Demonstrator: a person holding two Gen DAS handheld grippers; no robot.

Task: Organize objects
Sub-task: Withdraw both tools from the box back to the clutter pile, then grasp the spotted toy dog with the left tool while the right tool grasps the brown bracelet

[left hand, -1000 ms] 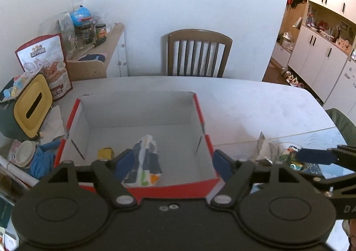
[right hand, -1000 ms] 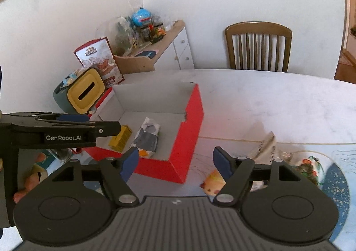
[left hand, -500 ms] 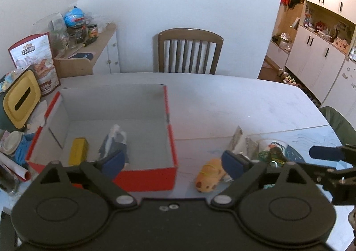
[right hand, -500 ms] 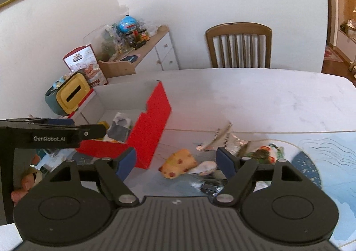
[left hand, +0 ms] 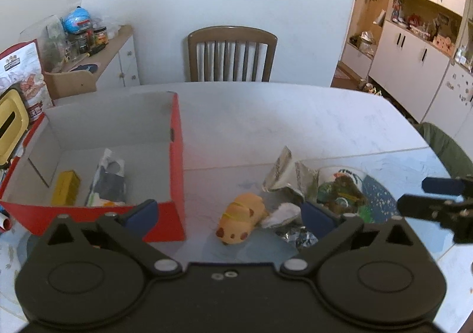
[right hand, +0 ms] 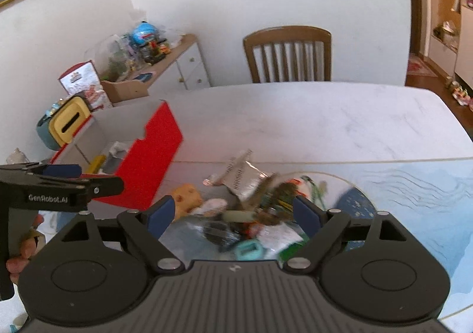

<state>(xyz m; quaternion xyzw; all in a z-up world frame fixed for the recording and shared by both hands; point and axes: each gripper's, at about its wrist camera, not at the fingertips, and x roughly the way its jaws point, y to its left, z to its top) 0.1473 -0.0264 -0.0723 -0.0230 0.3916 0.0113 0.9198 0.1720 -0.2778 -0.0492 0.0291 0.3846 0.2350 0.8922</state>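
Note:
A red box (left hand: 177, 155) with a white inside holds a yellow carton (left hand: 65, 191) and a dark packet (left hand: 108, 182). To its right on the table lie a yellow plush toy (left hand: 241, 214), a silver wrapper (left hand: 279, 169) and a pile of small items (left hand: 340, 188). My left gripper (left hand: 227, 213) hovers over the toy, jaws opening, nothing pressed between them. My right gripper (right hand: 234, 212) hangs above the pile (right hand: 266, 214), jaws opening too and gripping nothing. The toy (right hand: 186, 197) and the box (right hand: 159, 149) lie to its left.
A wooden chair (left hand: 232, 55) stands at the table's far side. A sideboard (left hand: 97, 46) with jars, a snack bag (left hand: 20, 73) and a yellow-lidded container (left hand: 11, 123) crowd the left. White cabinets (left hand: 414, 61) line the right wall.
Both grippers have moved right, from over the red box to the toy and the pile. Both sets of jaws stand wider than before.

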